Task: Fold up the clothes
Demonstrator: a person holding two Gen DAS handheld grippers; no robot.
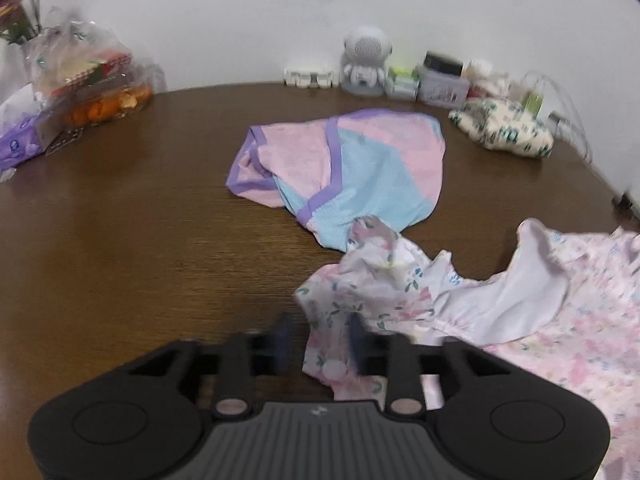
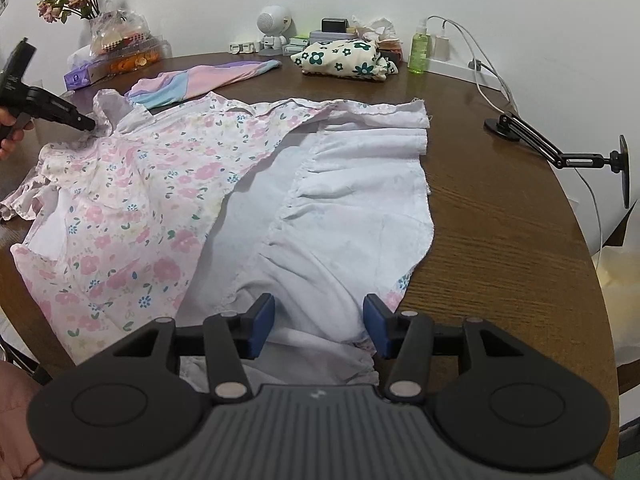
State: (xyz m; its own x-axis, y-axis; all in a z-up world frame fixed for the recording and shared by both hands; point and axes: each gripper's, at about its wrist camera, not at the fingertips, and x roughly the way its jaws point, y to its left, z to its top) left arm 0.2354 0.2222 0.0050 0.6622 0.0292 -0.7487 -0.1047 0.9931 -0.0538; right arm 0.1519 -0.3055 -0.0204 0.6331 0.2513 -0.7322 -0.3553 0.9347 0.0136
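Round brown table (image 2: 500, 208), curved rim running down the right side and dropping off to the floor. Open wood on the right, between the dress (image 2: 168, 200) and the rim; in the left wrist view a wide bare stretch to the left of the clothes. Back edge against the wall is crowded: snack bag (image 2: 120, 40), small white robot figure (image 2: 274, 30), green spray bottle (image 2: 420, 50), a folded daisy-print cloth (image 2: 344, 60), a black jointed mount (image 2: 560, 152) at the right rim. Dress, pink floral with white lining turned up, lies spread across the middle of the table, long axis roughly left to right in the right wrist view, ruffled hem toward the right, bodice and sleeve ends toward the left. Pastel top (image 1: 340, 168) lies behind it, touching its far edge. Left tool (image 1: 320, 344) jaws apart, blurred, a floral sleeve fold between them, pads not pressing. Right tool (image 2: 320, 330) jaws apart over the white lining at the near edge, cloth between, not clamped. A hand (image 2: 8, 136) holds the left tool at the frame's left. No writing readable; purple tissue pack (image 1: 20, 144) has a logo too blurred to read.
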